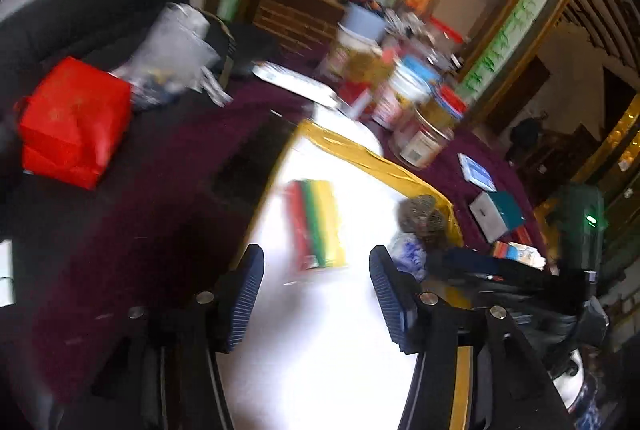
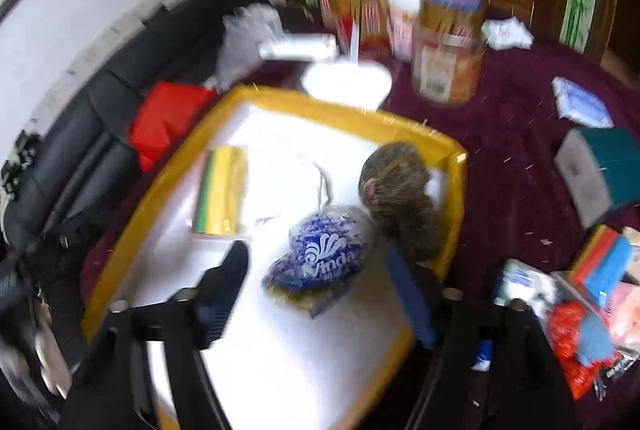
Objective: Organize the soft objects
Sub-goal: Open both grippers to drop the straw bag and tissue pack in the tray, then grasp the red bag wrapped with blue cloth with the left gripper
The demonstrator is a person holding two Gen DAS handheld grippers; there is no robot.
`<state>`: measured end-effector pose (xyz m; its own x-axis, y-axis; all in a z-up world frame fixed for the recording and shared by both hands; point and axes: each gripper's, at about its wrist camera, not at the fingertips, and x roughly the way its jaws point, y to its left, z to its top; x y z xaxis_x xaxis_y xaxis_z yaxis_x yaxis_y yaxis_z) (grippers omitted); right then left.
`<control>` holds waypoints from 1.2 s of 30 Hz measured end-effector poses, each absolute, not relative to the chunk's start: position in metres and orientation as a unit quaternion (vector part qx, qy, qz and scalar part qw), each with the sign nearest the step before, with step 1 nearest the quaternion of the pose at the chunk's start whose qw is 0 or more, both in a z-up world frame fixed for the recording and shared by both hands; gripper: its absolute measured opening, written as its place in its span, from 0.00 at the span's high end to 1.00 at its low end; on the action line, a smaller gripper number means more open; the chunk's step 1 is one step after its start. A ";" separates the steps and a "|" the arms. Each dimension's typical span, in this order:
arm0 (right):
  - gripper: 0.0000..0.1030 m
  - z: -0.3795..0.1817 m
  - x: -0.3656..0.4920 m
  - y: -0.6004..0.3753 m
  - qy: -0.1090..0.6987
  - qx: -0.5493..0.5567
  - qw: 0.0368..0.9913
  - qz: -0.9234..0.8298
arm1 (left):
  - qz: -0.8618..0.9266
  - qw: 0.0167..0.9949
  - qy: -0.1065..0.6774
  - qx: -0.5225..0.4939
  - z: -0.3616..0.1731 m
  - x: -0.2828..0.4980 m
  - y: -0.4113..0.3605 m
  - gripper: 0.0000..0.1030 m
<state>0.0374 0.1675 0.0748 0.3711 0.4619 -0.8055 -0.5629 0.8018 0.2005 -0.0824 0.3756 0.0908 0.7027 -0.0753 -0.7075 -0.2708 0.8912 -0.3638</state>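
Note:
A white tray with a yellow rim [image 2: 168,165] sits on the purple tablecloth; it also shows in the left wrist view [image 1: 360,153]. In it lie a pack of red, green and yellow cloths [image 1: 316,226] [image 2: 224,189], a blue-and-white Vinda tissue pack [image 2: 320,262] [image 1: 408,254] and a grey-brown fuzzy bundle [image 2: 400,197] [image 1: 420,213]. My left gripper [image 1: 316,294] is open and empty, above the tray just short of the cloth pack. My right gripper [image 2: 316,282] is open, its fingers either side of the tissue pack, not closed on it.
Jars and tubs [image 2: 444,29] crowd the table's far side. A red box [image 1: 72,121] and a clear bag [image 1: 176,49] sit left of the tray by a black sofa [image 2: 80,133]. Small packs, a teal box [image 2: 600,169] and sponges [image 2: 596,318] lie right.

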 end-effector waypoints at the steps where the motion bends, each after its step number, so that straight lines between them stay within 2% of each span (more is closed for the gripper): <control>1: 0.23 0.078 0.032 0.160 0.459 -0.055 0.830 0.313 | 0.069 0.897 0.376 -0.220 0.098 -0.093 0.382 0.44; 6: 0.23 0.081 -0.003 0.130 0.454 -0.041 0.819 0.349 | 0.121 0.903 0.342 -0.231 0.133 -0.146 0.398 0.33; 11: 0.23 0.090 -0.035 0.076 0.432 -0.010 0.831 0.351 | 0.076 0.910 0.329 -0.240 0.143 -0.162 0.343 0.27; 18: 0.23 0.096 -0.042 -0.066 0.412 0.063 0.879 0.232 | -0.054 0.907 0.376 -0.184 0.128 -0.124 0.220 0.27; 24: 0.22 0.075 -0.038 -0.190 0.398 0.126 0.902 0.107 | -0.129 0.879 0.438 -0.138 0.096 -0.090 0.119 0.27; 30: 0.23 0.051 -0.007 -0.236 0.375 0.174 0.908 0.063 | -0.131 0.878 0.454 -0.072 0.087 -0.076 0.061 0.27; 36: 0.21 0.047 -0.009 -0.251 0.375 0.195 0.903 0.075 | -0.095 0.882 0.461 -0.039 0.077 -0.043 0.044 0.27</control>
